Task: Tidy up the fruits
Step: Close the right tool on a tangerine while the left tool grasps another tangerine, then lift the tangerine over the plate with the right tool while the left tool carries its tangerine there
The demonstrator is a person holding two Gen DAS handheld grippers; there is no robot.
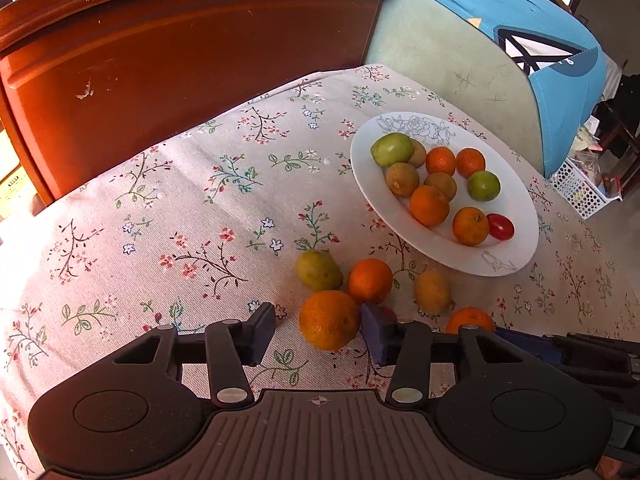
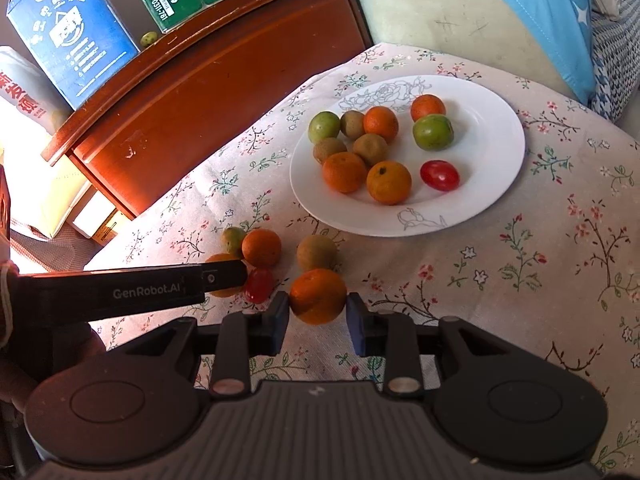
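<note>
the white plate (image 2: pixel 496 128) sits on the flowered tablecloth (image 2: pixel 520 280), well loaded: oranges, brownish-green fruits, two green ones and a red tomato (image 2: pixel 439 175) all lie on it. short of the plate's near rim, a loose cluster of fruit lies on the cloth.

right gripper (image 2: pixel 318 320) first: its blue pads are pressed against both sides of an orange (image 2: pixel 318 295), just short of the plate's near rim. a firm pinch, jaws only as wide as the fruit.

left gripper (image 1: pixel 318 336) now, further from the plate: its jaws stand partly apart around another orange (image 1: pixel 329 319). the right-hand pad looks to be touching the fruit, while a gap shows at the other pad, so no clamp. from the right wrist view its black finger crosses in front of that orange, with a small red tomato (image 2: pixel 259 285) just beside the tip.

between that orange and the plate lie a third orange (image 1: pixel 370 281), a yellow-green fruit (image 1: pixel 319 270) and a brownish fruit (image 1: pixel 432 290), all near the plate's near rim.
</note>
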